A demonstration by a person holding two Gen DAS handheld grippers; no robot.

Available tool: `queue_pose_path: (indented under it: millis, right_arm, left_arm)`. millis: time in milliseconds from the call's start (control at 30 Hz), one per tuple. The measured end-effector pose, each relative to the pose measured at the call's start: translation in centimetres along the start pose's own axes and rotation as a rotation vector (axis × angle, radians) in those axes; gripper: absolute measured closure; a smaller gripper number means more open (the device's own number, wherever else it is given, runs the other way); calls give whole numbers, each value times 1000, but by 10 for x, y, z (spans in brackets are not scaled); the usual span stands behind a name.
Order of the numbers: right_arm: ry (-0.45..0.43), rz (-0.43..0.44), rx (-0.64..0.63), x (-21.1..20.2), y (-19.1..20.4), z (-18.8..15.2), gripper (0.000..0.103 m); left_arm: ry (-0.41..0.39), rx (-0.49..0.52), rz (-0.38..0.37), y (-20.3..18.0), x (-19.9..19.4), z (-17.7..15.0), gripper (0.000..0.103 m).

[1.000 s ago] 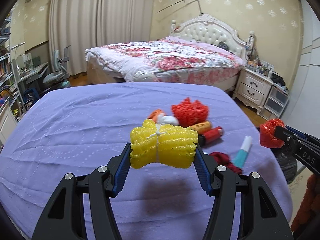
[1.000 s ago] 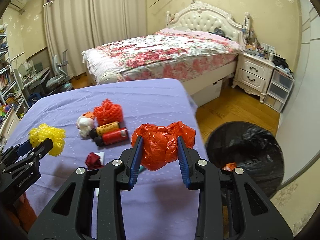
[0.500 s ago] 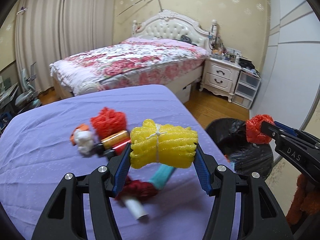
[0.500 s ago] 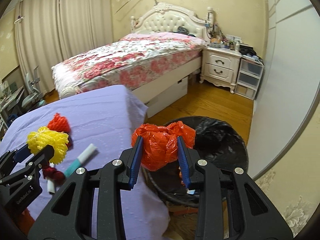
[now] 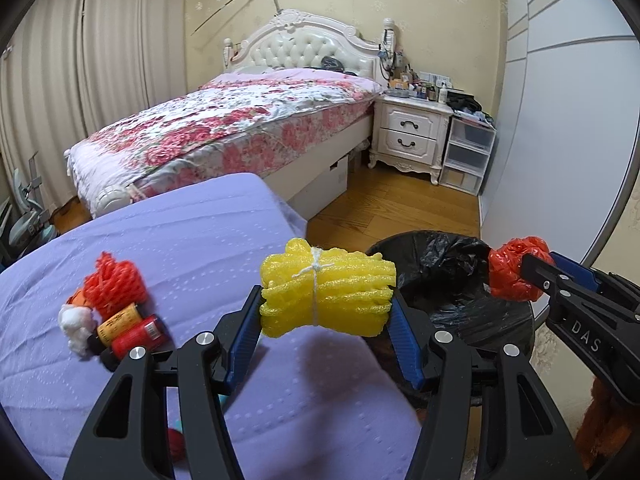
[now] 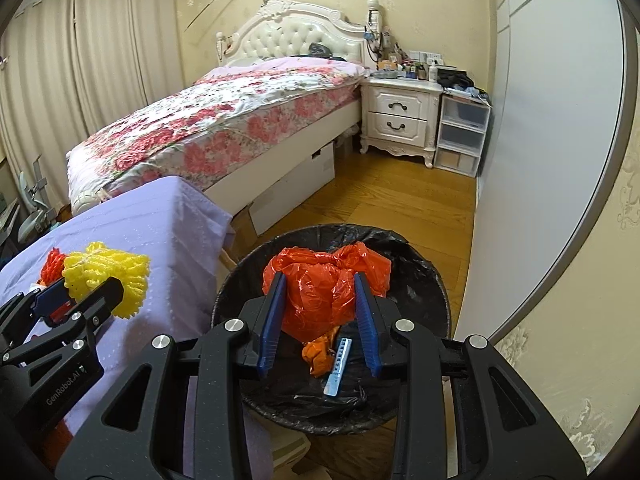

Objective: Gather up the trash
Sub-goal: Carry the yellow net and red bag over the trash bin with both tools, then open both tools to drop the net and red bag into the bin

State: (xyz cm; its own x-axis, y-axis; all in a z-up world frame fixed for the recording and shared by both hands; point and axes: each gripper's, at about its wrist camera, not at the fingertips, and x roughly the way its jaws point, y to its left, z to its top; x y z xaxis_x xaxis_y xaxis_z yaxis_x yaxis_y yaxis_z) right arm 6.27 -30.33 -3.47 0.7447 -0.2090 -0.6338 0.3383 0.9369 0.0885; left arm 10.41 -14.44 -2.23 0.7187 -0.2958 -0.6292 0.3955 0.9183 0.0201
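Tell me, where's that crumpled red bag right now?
In the right wrist view, the red bag sits clamped in the right hand-held gripper, above the black-lined bin.

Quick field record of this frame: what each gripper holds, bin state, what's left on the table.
left gripper: shut on yellow foam net, above the table edge, short of the bin
right gripper: shut on red plastic bag, over the bin opening
trash bin: black liner, on the floor beside the table; holds an orange scrap and a small strip
table: purple cloth
left on table: red foam net, white wad, two small bottles
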Motion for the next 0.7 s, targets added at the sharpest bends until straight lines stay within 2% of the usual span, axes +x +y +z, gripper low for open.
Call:
queue_pose_path:
  millis: [367,700]
  right_arm:
    - [18,-7,36,21,-16,4,69]
    - [29,-22,76,34,-32,7,68]
  left_arm:
    - [25,51,-2,-25,32,13,45]
    - [18,94,5,-42,44,15,43]
